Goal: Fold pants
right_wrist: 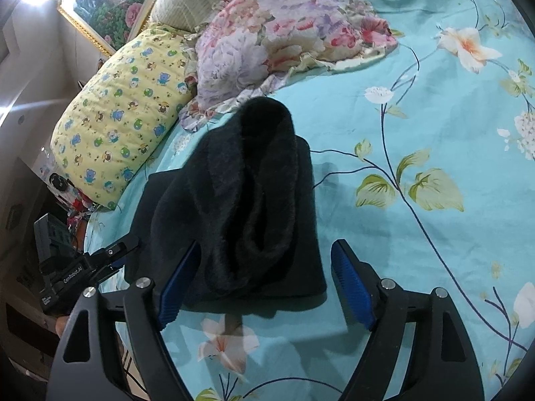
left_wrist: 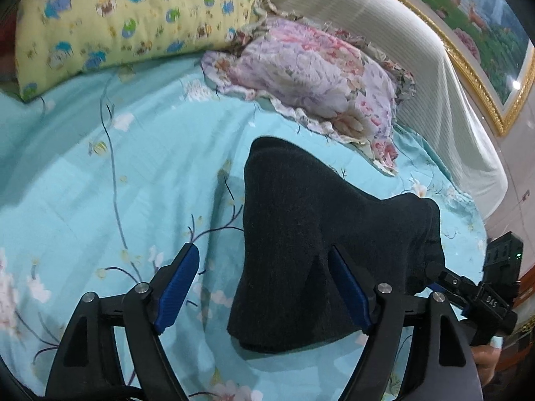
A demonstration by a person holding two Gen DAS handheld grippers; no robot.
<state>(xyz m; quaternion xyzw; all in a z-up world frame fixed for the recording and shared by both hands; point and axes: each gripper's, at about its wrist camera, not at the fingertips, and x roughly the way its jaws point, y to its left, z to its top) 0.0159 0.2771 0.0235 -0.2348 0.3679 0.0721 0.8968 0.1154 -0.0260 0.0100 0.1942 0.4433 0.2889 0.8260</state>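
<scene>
Pants (left_wrist: 301, 234), fuzzy dark knit, folded lumpy on smooth floral sheet (left_wrist: 100, 183); both tongs released.

The turquoise bedsheet (right_wrist: 418, 127) lies open and flat on the side away from the pillows, with clear passage there for a gripper. Toward the headboard (left_wrist: 384, 26) the way is blocked by the yellow pillow (left_wrist: 127, 16) and the floral pillow (left_wrist: 311, 77) beside it (the two touch). The folded black pants (right_wrist: 240, 207) form a soft mound between the two grippers, filling the middle. Bare sheet stays free between the pants and the yellow pillow.
</scene>
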